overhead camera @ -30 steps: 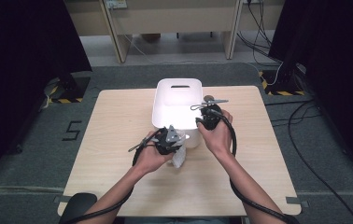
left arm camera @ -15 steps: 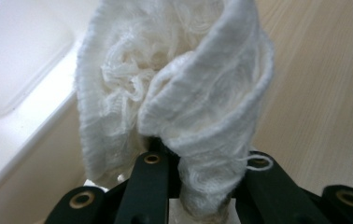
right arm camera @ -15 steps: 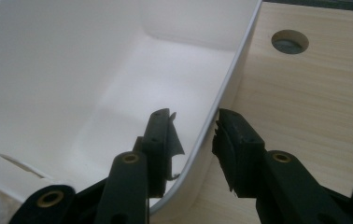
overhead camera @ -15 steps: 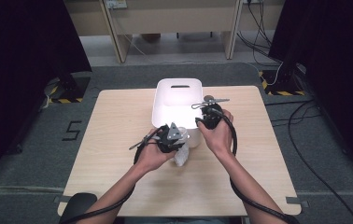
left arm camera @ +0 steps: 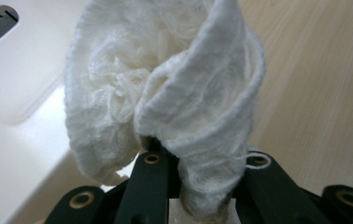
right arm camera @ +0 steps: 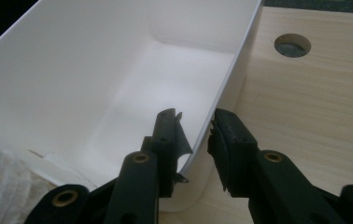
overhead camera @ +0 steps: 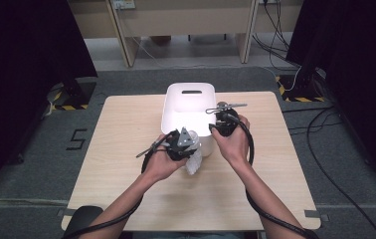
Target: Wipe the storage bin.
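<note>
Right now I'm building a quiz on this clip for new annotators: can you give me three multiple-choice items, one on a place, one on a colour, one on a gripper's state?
1. Where does the white bin stand?
A. At the far middle of the table
B. On the floor
C. At the table's near left corner

2. What colour is the cloth in the left gripper?
A. Red
B. White
C. Black

3. How do the right gripper's jaws stand at the bin?
A. Clamped on the cloth
B. Far from the bin, over bare table
C. One inside and one outside the bin's wall, straddling its rim

Answers:
1 A, the high view shows the bin at the table's far middle.
2 B, the left gripper view shows white knit fabric pinched between the jaws.
3 C, the right gripper view shows the wall between the two jaws, with a gap on the outer side.
</note>
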`<control>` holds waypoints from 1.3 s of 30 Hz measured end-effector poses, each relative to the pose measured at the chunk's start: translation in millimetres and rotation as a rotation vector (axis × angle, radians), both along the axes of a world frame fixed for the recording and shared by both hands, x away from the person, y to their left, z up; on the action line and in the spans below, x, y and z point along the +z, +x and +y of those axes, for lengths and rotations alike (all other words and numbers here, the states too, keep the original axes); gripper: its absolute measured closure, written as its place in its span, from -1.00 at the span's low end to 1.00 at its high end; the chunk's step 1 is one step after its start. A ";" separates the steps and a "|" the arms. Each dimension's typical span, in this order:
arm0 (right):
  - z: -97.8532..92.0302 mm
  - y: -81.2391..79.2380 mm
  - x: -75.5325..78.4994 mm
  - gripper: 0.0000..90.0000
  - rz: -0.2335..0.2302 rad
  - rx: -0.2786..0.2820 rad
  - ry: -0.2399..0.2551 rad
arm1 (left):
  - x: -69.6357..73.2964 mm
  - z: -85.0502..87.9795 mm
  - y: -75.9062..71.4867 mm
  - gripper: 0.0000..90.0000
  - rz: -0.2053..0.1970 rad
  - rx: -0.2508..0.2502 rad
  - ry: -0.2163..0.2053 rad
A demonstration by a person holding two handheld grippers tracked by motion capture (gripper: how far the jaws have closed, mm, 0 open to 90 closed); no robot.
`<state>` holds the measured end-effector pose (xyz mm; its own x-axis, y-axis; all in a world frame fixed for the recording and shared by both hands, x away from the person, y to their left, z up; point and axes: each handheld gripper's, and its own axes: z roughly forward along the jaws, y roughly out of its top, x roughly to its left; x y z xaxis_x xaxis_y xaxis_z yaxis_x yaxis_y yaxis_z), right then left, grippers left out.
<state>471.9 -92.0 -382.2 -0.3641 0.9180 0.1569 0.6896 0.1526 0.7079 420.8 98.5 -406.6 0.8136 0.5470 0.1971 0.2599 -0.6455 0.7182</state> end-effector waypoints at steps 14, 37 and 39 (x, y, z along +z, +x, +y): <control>-2.0 1.0 0.0 0.59 -0.002 0.002 0.011 | -4.1 -12.9 2.5 0.73 0.002 -0.009 0.030; -2.7 0.6 -1.2 0.60 -0.011 -0.005 0.021 | -28.3 -22.2 8.8 0.73 0.036 0.003 0.063; -2.4 0.9 -1.0 0.60 -0.014 -0.002 0.017 | -31.7 -23.3 9.3 0.73 0.043 0.001 0.070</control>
<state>472.7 -94.4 -383.2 -0.3649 0.9160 0.1669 0.6798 0.1396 0.7200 430.1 75.3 -438.4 0.8213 0.5343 0.1999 0.2901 -0.6930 0.6600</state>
